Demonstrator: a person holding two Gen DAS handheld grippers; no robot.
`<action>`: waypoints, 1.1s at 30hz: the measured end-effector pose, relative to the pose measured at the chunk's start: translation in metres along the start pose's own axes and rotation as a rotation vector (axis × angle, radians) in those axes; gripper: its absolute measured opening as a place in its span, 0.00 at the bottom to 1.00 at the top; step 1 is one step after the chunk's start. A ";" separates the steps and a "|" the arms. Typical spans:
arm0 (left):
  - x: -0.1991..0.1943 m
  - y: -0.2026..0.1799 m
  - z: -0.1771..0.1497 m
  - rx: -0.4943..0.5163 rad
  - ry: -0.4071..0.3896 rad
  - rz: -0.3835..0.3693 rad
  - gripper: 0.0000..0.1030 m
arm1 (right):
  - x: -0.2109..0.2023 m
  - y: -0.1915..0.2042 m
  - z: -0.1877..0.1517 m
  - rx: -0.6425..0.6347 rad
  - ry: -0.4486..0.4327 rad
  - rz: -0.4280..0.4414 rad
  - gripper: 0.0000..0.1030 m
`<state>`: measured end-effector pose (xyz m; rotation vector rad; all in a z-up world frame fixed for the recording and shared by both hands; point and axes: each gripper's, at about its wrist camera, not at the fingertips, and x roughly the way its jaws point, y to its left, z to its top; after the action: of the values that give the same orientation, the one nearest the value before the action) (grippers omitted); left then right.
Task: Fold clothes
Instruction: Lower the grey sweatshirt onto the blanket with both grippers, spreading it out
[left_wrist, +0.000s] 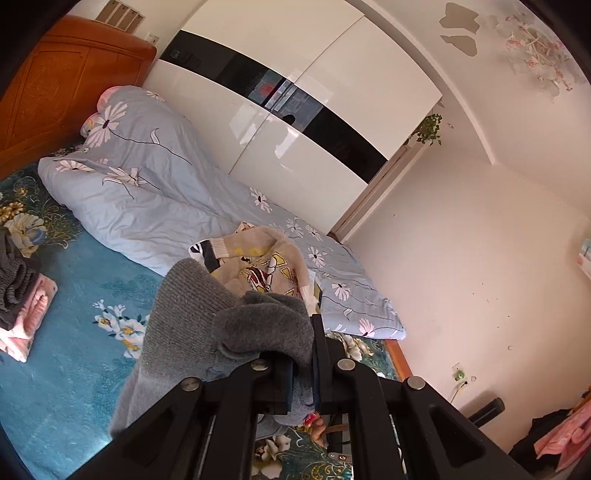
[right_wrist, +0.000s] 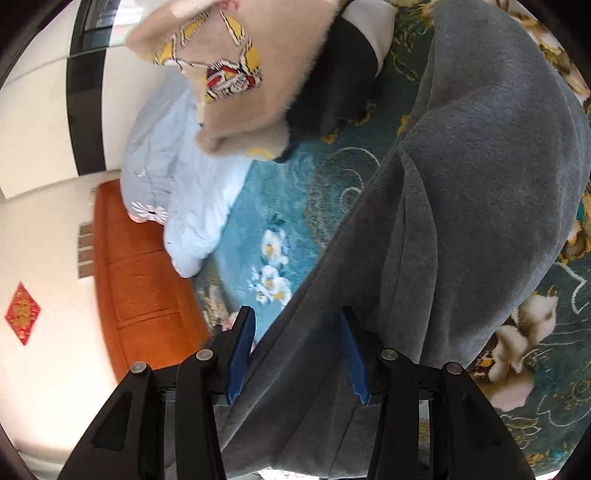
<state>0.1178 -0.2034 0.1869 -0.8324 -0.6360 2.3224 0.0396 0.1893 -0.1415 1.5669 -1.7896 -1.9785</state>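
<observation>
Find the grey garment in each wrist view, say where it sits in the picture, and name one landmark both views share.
Left wrist view: the grey garment is lower centre, bunched in the shut left tool.
Right wrist view: it fills the right half and bottom centre, lying between the open right tool's fingers.
Shared landmark: the beige patterned sweater, beyond the grey garment in both.

Headboard (left_wrist: 55, 92): orange wood, upper left.
Wardrobe (left_wrist: 314, 74): white, black band, top centre.
Quilt (left_wrist: 155, 184): pale blue, flowered, centre left.
</observation>
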 end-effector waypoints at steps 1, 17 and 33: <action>-0.003 0.003 0.001 0.003 -0.002 0.009 0.07 | 0.005 0.001 0.001 -0.001 0.000 -0.035 0.46; -0.002 0.031 0.022 -0.077 -0.095 -0.068 0.08 | -0.268 0.088 -0.009 -0.403 -0.657 0.279 0.02; 0.056 0.111 -0.107 -0.271 0.222 0.105 0.08 | -0.269 -0.053 -0.091 -0.342 -0.603 0.082 0.03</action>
<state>0.1153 -0.2208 0.0243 -1.2549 -0.8366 2.2216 0.2608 0.3078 0.0012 0.8359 -1.4927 -2.7244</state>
